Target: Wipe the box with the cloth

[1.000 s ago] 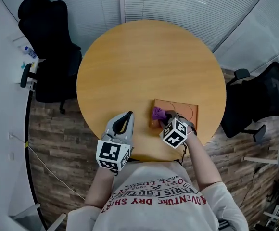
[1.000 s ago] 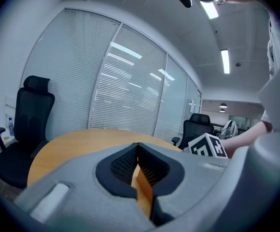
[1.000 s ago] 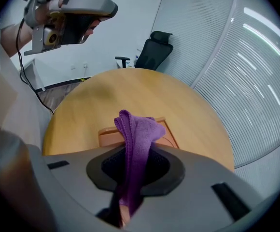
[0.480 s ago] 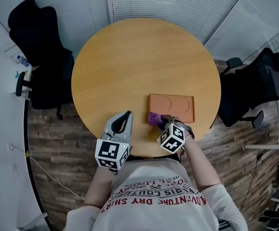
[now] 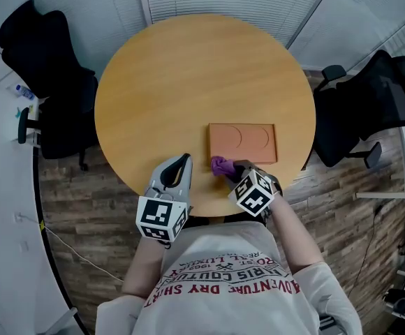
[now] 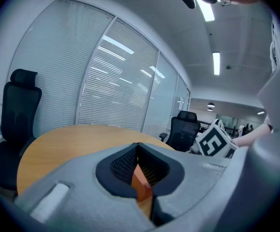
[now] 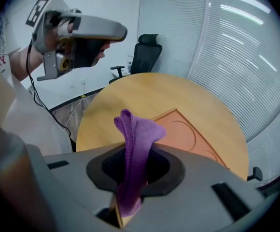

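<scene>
A flat orange-brown box (image 5: 242,142) with two circles on its lid lies on the round wooden table (image 5: 188,75), right of centre near the front edge. My right gripper (image 5: 230,169) is shut on a purple cloth (image 5: 221,164), just off the box's front left corner. In the right gripper view the cloth (image 7: 137,134) sticks up out of the right gripper (image 7: 133,170), with the box (image 7: 183,134) beyond it. My left gripper (image 5: 184,159) is shut and empty over the table's front edge, left of the cloth; its tips meet in the left gripper view (image 6: 138,146).
Black office chairs stand to the table's left (image 5: 49,54) and right (image 5: 370,96). White blinds and glass walls run behind the table. Wood-plank floor surrounds it. The person's torso (image 5: 223,285) is against the front edge.
The right gripper has drawn the purple cloth back off the box's left end to the table just in front of its corner. The left gripper has stayed put.
</scene>
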Tool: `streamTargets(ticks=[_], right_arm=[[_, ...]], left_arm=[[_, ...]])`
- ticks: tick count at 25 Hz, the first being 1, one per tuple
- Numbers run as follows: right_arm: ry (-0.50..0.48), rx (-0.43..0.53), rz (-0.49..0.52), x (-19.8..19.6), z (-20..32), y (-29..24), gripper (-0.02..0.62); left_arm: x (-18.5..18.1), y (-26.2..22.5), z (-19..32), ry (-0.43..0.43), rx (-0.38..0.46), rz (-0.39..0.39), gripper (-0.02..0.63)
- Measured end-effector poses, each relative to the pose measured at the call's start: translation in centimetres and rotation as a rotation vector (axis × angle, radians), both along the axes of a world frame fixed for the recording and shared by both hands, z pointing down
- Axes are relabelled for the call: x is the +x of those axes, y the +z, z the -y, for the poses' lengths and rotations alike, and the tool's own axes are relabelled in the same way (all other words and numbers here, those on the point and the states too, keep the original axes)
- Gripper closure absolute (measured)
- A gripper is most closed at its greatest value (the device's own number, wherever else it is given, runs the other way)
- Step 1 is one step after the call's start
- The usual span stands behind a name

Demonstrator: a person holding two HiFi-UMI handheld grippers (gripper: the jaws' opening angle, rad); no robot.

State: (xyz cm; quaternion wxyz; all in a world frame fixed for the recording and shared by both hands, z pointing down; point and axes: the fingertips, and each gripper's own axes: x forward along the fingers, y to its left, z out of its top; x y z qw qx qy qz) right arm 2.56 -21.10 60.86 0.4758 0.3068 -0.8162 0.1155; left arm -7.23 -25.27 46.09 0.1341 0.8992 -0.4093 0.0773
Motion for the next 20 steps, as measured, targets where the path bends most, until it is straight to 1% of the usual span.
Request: streamTargets(ticks=[3,8,11,15,18,20], right_arm=[[0.022,0.03,0.001,1.6,1.5,-1.6,0.52],[-0.01,0.119,-0.115,4.9,4.9,-3.0,0.52],[-0.044,0.157,-0.152,5.8,7.0,-2.8,0.52],[-0.105,0.161,-0.192,6.8,8.9,-1.8,0.518],[-0.174,0.153,-0.243,7.5,10.2,-0.8,0.518],[-0.203,0.158,-0.272,8.0,11.0,-0.3,0.518]], left_arm=[[0.1,-0.6,-0.3,-0.02,0.021,0.01,0.597],[-1.0,-1.3,-0.2,-0.11,0.031,-0.005,0.597],[-1.3,-1.4,0.3,-0.154,0.039,0.005,0.597],[-0.6,-1.7,0.5,-0.19,0.048,-0.002,0.597],[0.5,-1.7,0.5,-0.195,0.054,-0.015,0.597],[1.2,-1.7,0.3,-0.2,0.056,-0.013,0.597]])
